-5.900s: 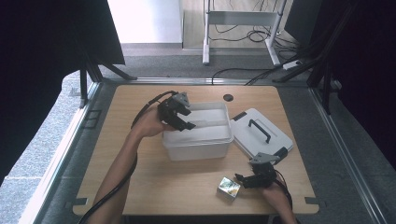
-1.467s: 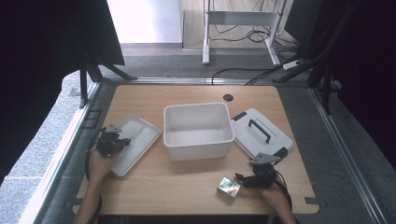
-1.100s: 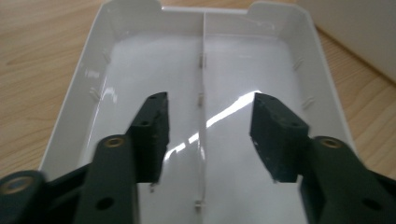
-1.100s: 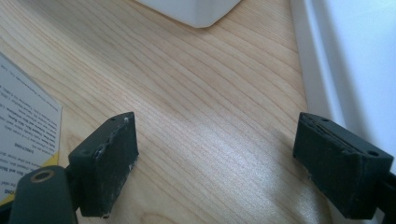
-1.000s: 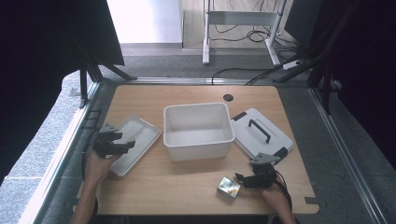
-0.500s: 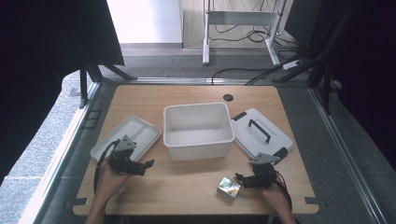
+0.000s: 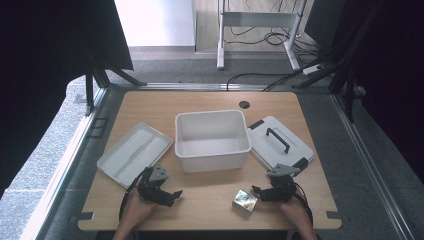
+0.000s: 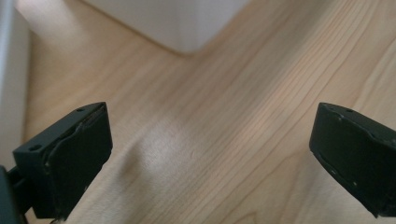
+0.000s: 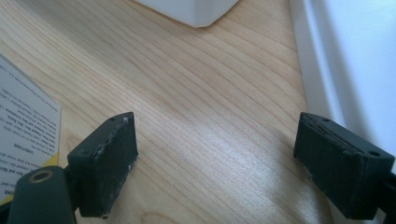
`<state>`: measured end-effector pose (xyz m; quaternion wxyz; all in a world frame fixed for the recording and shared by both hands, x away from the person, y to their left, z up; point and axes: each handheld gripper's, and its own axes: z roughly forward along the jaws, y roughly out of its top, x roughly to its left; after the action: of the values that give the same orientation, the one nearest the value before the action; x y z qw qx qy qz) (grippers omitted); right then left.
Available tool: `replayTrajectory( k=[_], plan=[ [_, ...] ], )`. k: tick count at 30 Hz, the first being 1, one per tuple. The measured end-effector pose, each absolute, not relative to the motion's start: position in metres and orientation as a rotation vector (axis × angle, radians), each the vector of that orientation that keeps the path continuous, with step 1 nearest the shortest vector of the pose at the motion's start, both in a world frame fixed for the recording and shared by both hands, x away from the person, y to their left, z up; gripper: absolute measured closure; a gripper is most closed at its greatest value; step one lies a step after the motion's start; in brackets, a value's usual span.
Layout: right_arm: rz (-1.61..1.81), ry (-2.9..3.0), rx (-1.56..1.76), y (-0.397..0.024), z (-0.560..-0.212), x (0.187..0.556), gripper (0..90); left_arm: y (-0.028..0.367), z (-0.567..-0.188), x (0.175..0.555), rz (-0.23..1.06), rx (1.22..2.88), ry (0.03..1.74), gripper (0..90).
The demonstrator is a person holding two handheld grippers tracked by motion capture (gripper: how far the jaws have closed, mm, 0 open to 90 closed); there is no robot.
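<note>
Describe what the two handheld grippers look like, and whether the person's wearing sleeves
Both the left gripper and right gripper are black, each with two blocky black jaws whose pads look scuffed. A grey three-cornered plate sits on top of each, and a dark cable trails back along each forearm. No sleeves are visible.

small box (image 7: 245,201): shiny, yellow-and-white printed pack, lying flat on the table's near edge, right of centre.
white tray (image 7: 135,153): shallow, empty, angled at the table's left.
</note>
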<state>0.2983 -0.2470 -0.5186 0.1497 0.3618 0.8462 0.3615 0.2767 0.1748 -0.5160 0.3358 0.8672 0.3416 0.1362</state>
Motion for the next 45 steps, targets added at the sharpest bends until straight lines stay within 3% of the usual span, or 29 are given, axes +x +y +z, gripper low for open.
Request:
replayTrajectory(
  k=[12,23,33,45],
  plan=[
    [1.134,2.450,1.084,-0.253,-0.514,0.298,12.6,0.172,-0.522,0.279,0.298,2.264,0.900,0.0],
    [1.159,2.470,1.017,-0.256,-0.474,0.280,11.8,0.173,-0.523,0.280,0.301,2.260,0.909,0.0],
    [1.108,2.616,0.875,-0.230,-0.445,0.253,8.6,0.173,-0.523,0.280,0.307,2.255,0.918,0.0],
    [1.010,2.743,0.751,-0.192,-0.465,0.247,16.3,0.173,-0.523,0.280,0.307,2.255,0.918,0.0]
  ],
)
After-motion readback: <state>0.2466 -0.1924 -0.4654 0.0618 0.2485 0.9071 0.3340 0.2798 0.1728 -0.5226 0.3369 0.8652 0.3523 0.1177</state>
